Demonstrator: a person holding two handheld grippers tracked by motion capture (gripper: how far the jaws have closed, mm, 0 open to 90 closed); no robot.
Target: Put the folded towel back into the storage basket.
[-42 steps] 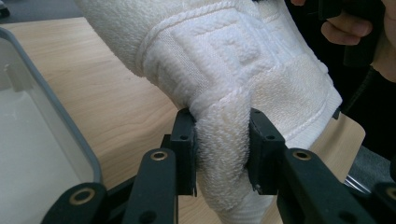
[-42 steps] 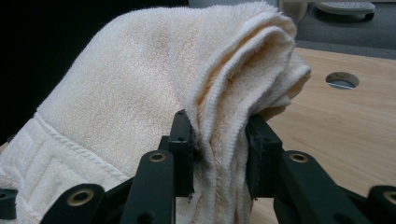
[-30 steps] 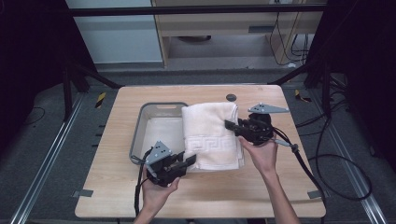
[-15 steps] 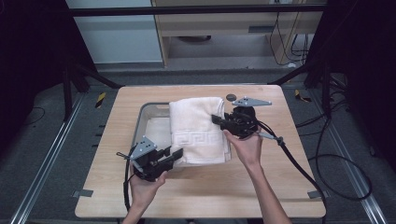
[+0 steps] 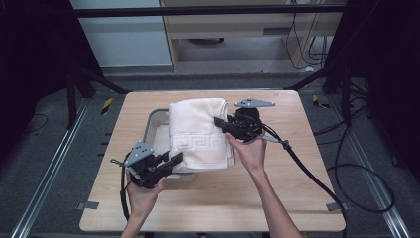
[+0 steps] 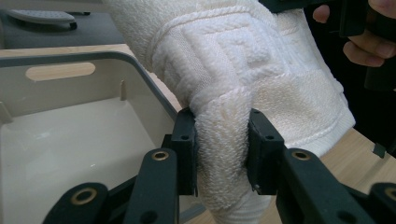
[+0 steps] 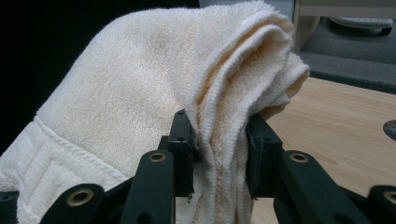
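My left gripper (image 6: 220,149) and right gripper (image 7: 218,154) both pinch the folded cream towel (image 5: 198,131), frame centre, above grey bin (image 5: 157,118); visible bin interior bare.

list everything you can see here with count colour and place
towel: 1, cream white with a raised key-pattern band, folded, held up over the bin between both tools
bin: 1, pale grey plastic with a slot handle, on the table under the towel's left side
table: 1, light wood, centre of the high view
small round dark thing: 1, on the table at the right edge of the right gripper view, too little showing to name
left tool: 1, black, jaws clamped on the towel's near corner
right tool: 1, black, jaws clamped on the towel's folded edge
cables: 2, black, one trailing from each tool
hands: 2, one on each tool
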